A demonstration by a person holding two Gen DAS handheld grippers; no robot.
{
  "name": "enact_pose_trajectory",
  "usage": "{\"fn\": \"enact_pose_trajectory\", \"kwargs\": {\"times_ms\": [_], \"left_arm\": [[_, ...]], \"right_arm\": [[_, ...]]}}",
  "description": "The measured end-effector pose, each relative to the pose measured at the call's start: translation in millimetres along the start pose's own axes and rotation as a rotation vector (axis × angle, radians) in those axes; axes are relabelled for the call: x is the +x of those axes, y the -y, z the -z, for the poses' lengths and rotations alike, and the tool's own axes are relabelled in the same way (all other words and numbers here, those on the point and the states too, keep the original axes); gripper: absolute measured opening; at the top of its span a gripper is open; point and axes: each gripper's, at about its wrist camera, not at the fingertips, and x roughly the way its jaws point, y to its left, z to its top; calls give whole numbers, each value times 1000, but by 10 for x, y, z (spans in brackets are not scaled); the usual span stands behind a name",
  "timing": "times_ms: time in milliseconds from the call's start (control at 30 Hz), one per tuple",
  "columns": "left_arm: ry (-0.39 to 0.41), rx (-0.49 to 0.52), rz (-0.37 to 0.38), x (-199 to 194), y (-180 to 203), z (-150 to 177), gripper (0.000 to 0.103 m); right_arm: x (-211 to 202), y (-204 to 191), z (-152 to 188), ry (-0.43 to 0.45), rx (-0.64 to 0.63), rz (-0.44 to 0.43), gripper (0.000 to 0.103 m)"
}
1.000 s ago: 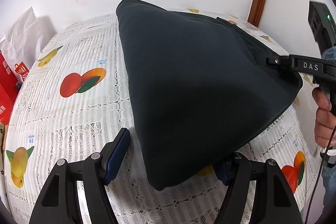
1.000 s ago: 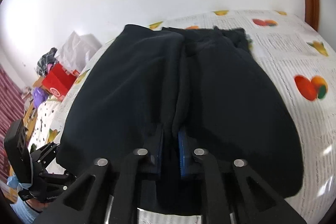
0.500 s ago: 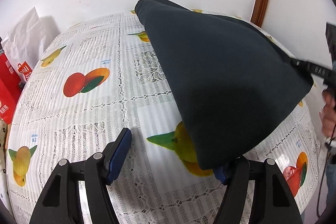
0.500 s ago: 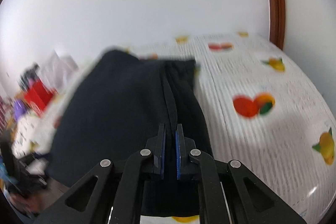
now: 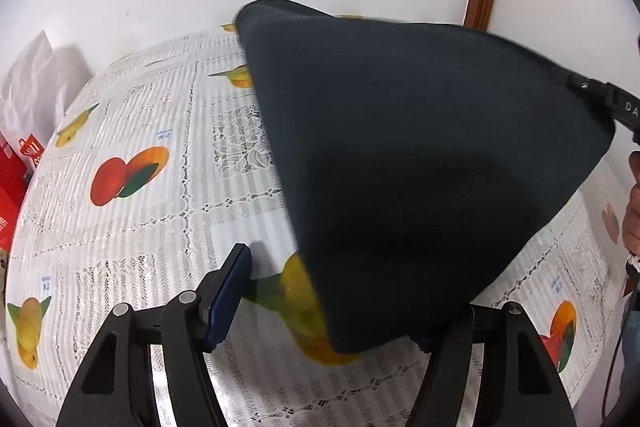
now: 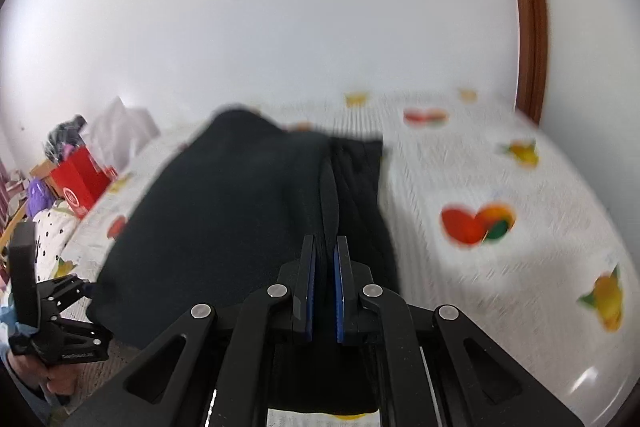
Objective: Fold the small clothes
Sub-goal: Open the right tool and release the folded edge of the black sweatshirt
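Dark garment lifted over fruit-print tablecloth, far corner on table. Right gripper clamped on fabric edge. Left gripper jaws spread wide, cloth draped over right finger.

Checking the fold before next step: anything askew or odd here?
Nothing damaged. The dark garment hangs lifted and slanted off the tablecloth, pinched by the right gripper alone; the left gripper is open.
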Motion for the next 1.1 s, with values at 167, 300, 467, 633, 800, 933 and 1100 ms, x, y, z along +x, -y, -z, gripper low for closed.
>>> {"fn": "enact_pose_trajectory", "kwargs": {"times_ms": [167, 300, 467, 633, 800, 933, 1100], "left_arm": [[2, -3, -7, -12, -20, 22, 67], [-9, -25, 5, -57, -70, 23, 66], [15, -26, 28, -183, -77, 113, 53], [13, -47, 107, -189, -43, 103, 17], [27, -18, 73, -292, 15, 149, 9], [37, -33, 45, -456, -99, 291, 9], [32, -60, -15, -627, -324, 484, 9]], "right_arm": [[304, 198, 271, -167, 45, 90, 7], [132, 233, 228, -150, 94, 67, 10], [-199, 266, 304, -187, 147, 13, 57], [-109, 293, 603, -262, 215, 9, 55], [-7, 157, 590, -215, 200, -5, 26], [113, 69, 481, -215, 201, -50, 23], [265, -181, 388, -250, 173, -147, 23]]}}
